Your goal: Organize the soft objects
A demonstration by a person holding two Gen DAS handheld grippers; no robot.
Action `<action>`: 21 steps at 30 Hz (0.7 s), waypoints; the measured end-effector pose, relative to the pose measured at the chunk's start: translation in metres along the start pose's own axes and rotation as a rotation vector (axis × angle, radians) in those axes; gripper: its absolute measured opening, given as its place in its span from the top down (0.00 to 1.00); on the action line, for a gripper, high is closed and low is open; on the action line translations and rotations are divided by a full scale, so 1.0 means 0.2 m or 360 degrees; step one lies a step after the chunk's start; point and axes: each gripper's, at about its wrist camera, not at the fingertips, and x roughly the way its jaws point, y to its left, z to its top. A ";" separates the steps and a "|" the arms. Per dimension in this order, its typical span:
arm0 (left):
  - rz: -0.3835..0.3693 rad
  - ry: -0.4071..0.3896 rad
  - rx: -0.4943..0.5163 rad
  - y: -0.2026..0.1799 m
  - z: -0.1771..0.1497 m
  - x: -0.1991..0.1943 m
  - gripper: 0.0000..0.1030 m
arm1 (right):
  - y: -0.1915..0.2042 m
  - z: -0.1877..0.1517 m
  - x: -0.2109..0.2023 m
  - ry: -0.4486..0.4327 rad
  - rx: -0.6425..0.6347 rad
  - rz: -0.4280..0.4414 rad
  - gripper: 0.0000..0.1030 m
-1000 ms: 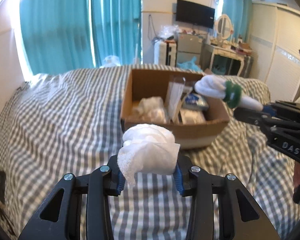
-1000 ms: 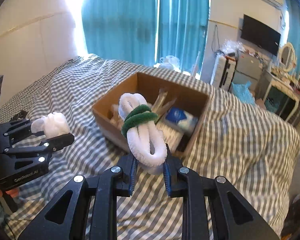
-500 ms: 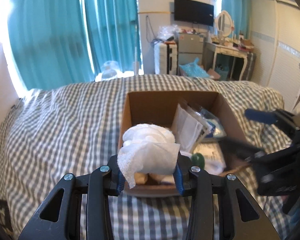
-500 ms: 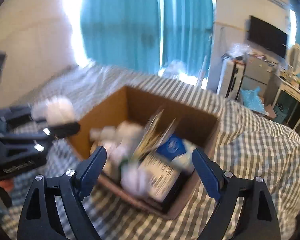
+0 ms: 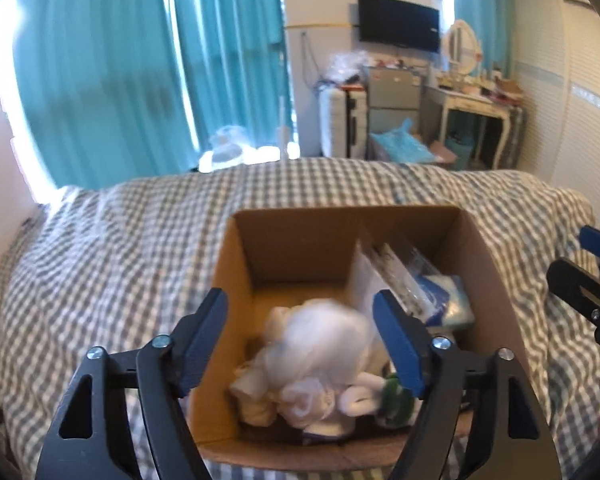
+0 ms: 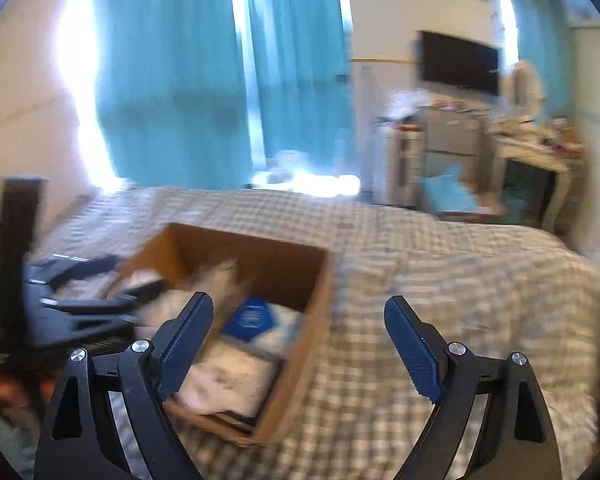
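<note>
Checked bed [image 5: 120, 240], with the cardboard box [image 5: 284, 248] on it, part filled. Left gripper [image 5: 300, 332] over the box, jaws spread wide, empty; blurred white cloth bundle [image 5: 320, 344] just below them, in the box among other soft items. Right gripper [image 6: 298, 340] off the box's right side, jaws released, empty. Step judged: drop-off into the box. Next likely: lift clear, look for another soft item.
</note>
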 end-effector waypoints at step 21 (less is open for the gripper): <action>0.0084 -0.0723 -0.0057 0.12 -0.02 -1.39 0.11 | 0.28 0.08 -1.08 -0.0337 0.0085 -0.0068 0.00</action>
